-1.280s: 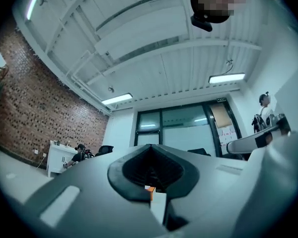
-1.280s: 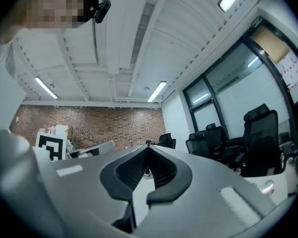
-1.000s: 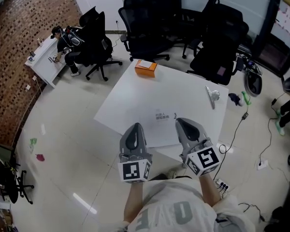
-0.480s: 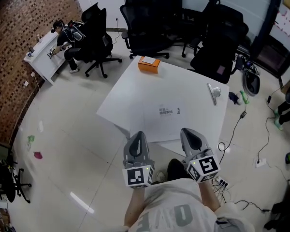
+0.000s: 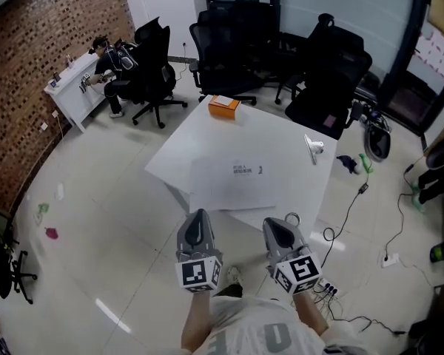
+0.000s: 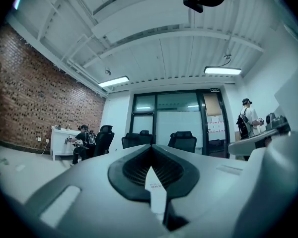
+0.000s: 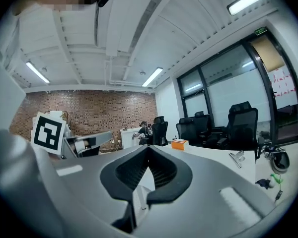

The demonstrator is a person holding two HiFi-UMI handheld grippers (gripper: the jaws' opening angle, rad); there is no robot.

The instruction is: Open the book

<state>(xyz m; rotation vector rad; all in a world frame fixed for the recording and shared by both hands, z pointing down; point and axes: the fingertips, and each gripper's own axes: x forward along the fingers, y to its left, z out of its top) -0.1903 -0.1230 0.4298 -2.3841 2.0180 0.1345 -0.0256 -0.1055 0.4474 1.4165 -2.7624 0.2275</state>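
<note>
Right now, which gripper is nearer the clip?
Right. The right gripper hangs off the near edge of the table, with the clip ahead and slightly to its right. The left gripper is beside it, further left.

An orange box is sitting at the far edge of the bench, and a metal clip is lying near its right edge. Black office chairs are crowding beyond the bench. A person is sitting far off to its left.
</note>
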